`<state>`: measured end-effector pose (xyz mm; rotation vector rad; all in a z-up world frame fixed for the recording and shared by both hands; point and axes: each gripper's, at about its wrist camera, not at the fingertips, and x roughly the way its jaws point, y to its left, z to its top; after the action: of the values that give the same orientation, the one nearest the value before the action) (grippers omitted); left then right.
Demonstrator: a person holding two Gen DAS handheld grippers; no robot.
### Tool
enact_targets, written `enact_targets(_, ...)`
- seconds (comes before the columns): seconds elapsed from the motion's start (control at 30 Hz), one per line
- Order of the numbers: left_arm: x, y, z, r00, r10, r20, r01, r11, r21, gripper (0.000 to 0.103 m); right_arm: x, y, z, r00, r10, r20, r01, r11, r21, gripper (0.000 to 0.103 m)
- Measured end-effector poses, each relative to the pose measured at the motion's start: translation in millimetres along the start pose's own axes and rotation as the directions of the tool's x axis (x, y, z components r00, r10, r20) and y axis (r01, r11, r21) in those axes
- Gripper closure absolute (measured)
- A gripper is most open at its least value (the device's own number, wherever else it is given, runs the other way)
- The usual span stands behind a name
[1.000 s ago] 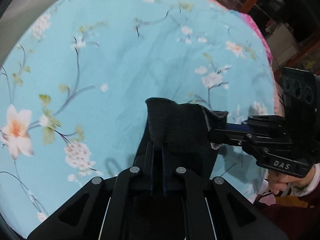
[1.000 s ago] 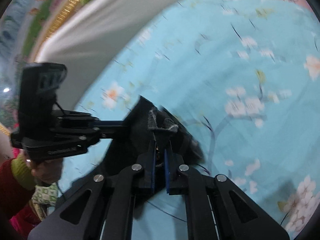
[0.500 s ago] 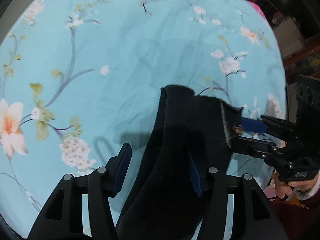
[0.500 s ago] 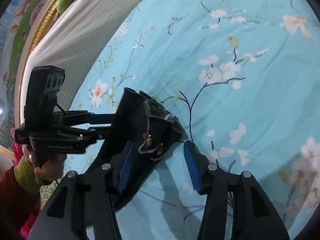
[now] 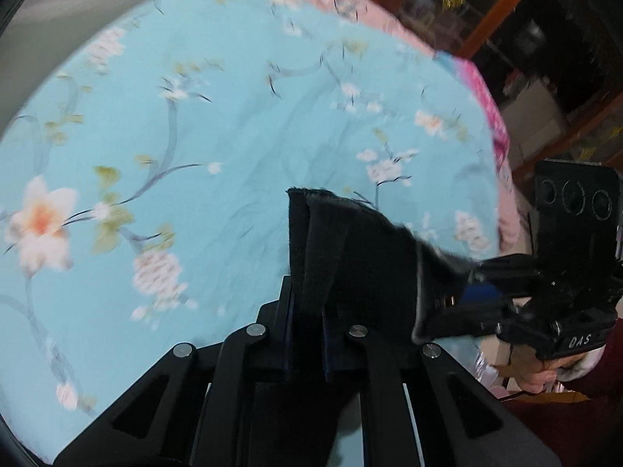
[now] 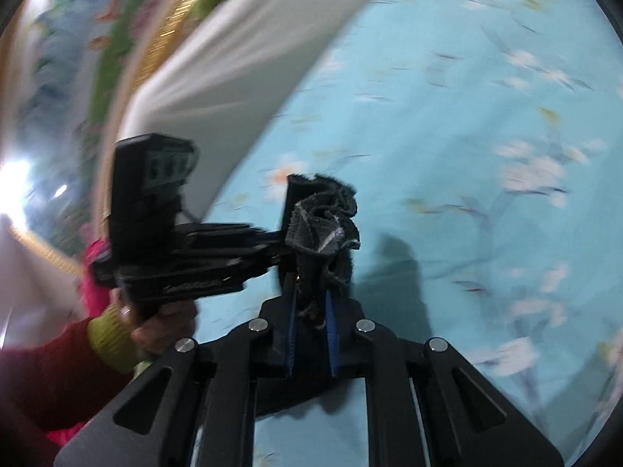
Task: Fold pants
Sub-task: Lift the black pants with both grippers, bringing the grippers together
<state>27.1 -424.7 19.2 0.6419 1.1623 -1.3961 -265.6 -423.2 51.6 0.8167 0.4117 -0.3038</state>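
Both grippers were closing, fingers clamped on the pants (image 5: 362, 249): left gripper (image 5: 305, 303), right gripper (image 6: 311, 303), above the floral bedsheet (image 5: 202, 124).

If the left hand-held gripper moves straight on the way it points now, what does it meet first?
Most likely the blue floral bedsheet. The left hand-held gripper is closing on the black pants, which it carries along; beyond the cloth only sheet shows, though depth is unclear.
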Motion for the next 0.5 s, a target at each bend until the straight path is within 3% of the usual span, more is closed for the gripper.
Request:
enact_targets(0.23, -69, 13, -67, 0.993, 0.052, 0.105, -0.043, 0.995, -0.091, 0.094, 29, 75, -28, 0.983, 0.138, -0.122, -0.154, 0.98, -0.127, 0.089)
enact_targets(0.5, -88, 40, -147, 0.983, 0.111, 0.145, -0.072, 0.965, -0.253, 0.094, 81, 113, -66, 0.945, 0.132, -0.298, -0.192, 0.964, -0.184, 0.089)
